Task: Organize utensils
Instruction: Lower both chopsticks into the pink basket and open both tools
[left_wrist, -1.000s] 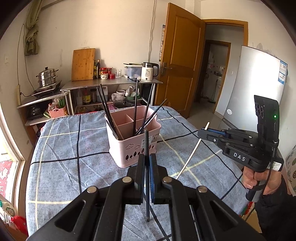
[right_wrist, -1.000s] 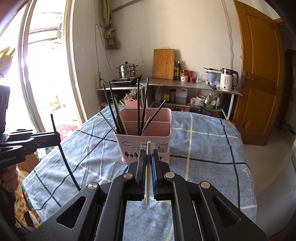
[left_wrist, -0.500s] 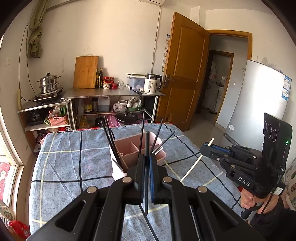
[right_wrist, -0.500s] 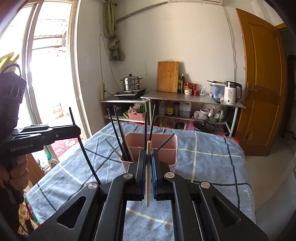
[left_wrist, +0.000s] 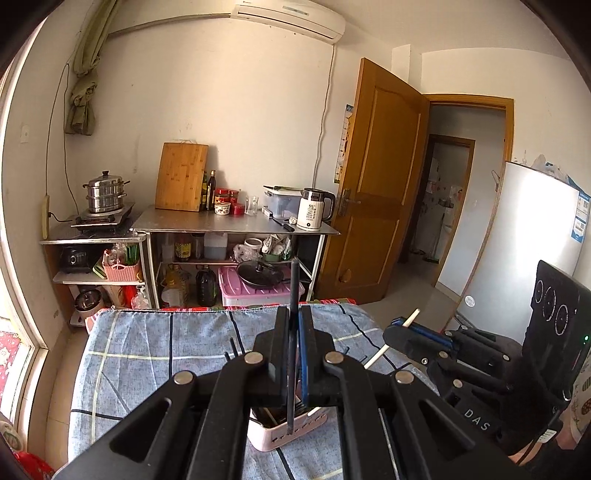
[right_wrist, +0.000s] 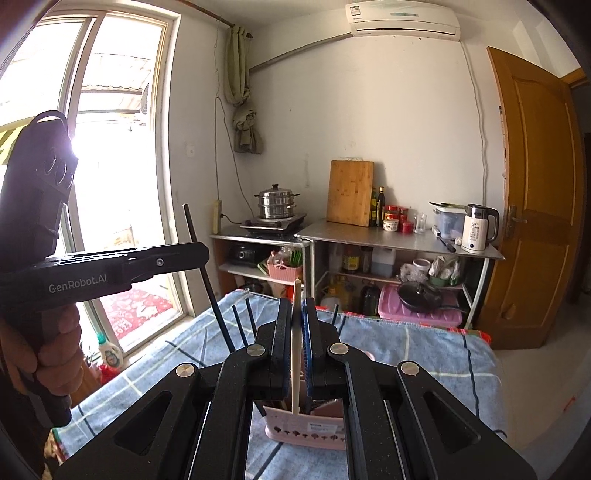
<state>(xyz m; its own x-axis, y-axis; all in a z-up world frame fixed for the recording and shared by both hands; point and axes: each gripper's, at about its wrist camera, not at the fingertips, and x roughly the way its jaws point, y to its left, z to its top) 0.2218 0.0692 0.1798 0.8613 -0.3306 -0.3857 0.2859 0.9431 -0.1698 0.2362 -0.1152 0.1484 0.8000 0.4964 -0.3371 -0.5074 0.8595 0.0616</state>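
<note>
Left wrist view
- Change: the caddy (left_wrist: 291, 430) now sits low, mostly hidden behind the left gripper (left_wrist: 293, 332); a second ago it stood in full view ahead.
- Left gripper: clamped on a thin black chopstick (left_wrist: 293, 325), held upright, its lower tip over the caddy.
- Right gripper (left_wrist: 400, 328): at right, clamped on a slim white chopstick (left_wrist: 391, 341), tilted.
- Desk (left_wrist: 147, 343): covered in blue checked cloth.

Right wrist view
- Change: camera higher; caddy (right_wrist: 306, 424) has dropped behind the fingers.
- Right gripper (right_wrist: 296, 332): shut on the white chopstick (right_wrist: 296, 354), upright, lower end in or just above the caddy; cannot tell which.
- Caddy: pink plastic, tree prints on its wall; black sticks (right_wrist: 242, 325) stand in it.
- Left gripper (right_wrist: 199, 254): at left, holding the black chopstick (right_wrist: 207, 273), slanted.
</note>
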